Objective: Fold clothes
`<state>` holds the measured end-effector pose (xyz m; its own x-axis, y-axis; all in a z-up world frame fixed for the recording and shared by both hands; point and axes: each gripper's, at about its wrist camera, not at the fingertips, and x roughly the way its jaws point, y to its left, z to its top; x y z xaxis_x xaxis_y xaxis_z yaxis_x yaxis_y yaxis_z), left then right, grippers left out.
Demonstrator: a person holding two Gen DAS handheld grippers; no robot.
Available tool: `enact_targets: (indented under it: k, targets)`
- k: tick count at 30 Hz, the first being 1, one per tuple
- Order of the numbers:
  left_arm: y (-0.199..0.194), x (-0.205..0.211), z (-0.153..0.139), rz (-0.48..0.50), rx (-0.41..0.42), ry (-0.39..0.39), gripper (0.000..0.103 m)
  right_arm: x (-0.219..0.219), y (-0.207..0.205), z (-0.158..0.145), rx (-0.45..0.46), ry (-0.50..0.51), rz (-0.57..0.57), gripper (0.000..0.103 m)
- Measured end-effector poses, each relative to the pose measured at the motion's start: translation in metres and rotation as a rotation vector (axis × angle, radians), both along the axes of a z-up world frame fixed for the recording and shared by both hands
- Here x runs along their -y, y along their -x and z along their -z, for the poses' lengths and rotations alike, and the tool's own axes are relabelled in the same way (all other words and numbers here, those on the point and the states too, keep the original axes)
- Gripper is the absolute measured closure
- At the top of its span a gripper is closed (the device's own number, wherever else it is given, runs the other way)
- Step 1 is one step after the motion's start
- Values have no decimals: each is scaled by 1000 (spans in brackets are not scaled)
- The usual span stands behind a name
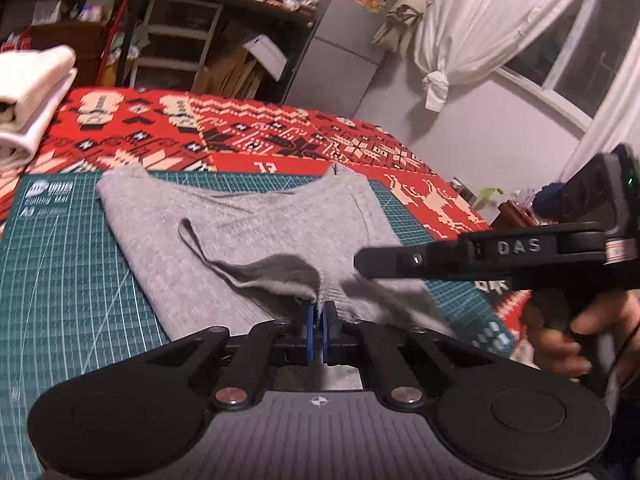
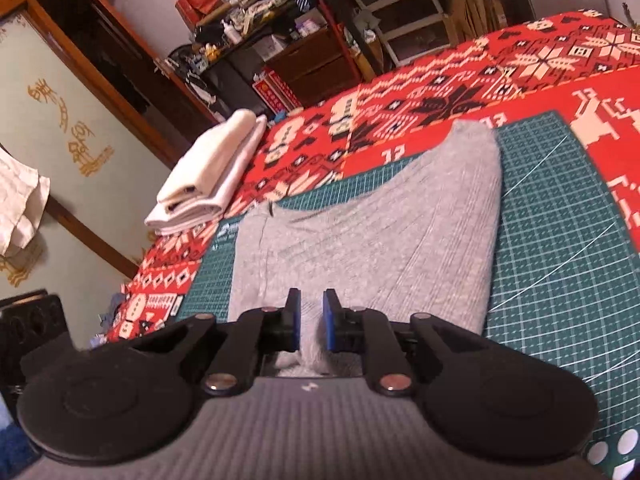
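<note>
The left gripper (image 1: 319, 312) is pinching the near hem of the grey garment (image 1: 256, 232), which is lying on the green cutting mat (image 1: 60, 248). The right gripper (image 2: 311, 314) is hovering narrowly parted over blurred grey cloth; its grasp is unclear, with a hand (image 1: 568, 340) partly cut off.

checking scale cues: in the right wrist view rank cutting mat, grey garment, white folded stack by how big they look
1. cutting mat
2. grey garment, close behind; it hides part of the mat, so unsure
3. white folded stack, smallest, though farther from the camera
</note>
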<state>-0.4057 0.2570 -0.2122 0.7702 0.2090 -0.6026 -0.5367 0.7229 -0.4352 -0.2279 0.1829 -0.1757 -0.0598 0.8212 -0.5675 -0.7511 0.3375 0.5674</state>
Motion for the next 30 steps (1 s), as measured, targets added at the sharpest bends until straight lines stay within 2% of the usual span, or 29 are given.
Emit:
enact_targets:
  k: [5, 8, 11, 15, 16, 17, 19, 24, 28, 30]
  targets:
    - [15, 0, 13, -84, -8, 240, 101, 4, 2, -2, 21, 0, -12, 88]
    - [24, -4, 24, -140, -2, 309, 101, 8, 3, -2, 32, 3, -16, 88]
    - [30, -4, 17, -149, 27, 307, 99, 14, 2, -2, 39, 3, -14, 87]
    - [37, -5, -1, -151, 62, 278, 94, 22, 1, -3, 49, 3, -12, 85]
    - [39, -7, -6, -157, 69, 260, 88, 24, 0, -4, 53, 1, -6, 85]
    - [39, -9, -12, -168, 69, 221, 76, 26, -2, -6, 58, -1, -1, 85]
    - [37, -17, -20, -192, 57, 137, 67, 28, -4, -8, 72, 0, 4, 84]
    - [17, -51, -20, -234, -9, -18, 67, 28, -7, -10, 86, 11, 6, 84]
    - [-4, -66, -12, -194, -87, -75, 70, 28, -6, -13, 133, 24, -1, 84]
    - [-10, -66, -8, -172, -113, -72, 75, 28, -8, -14, 144, 30, 4, 84]
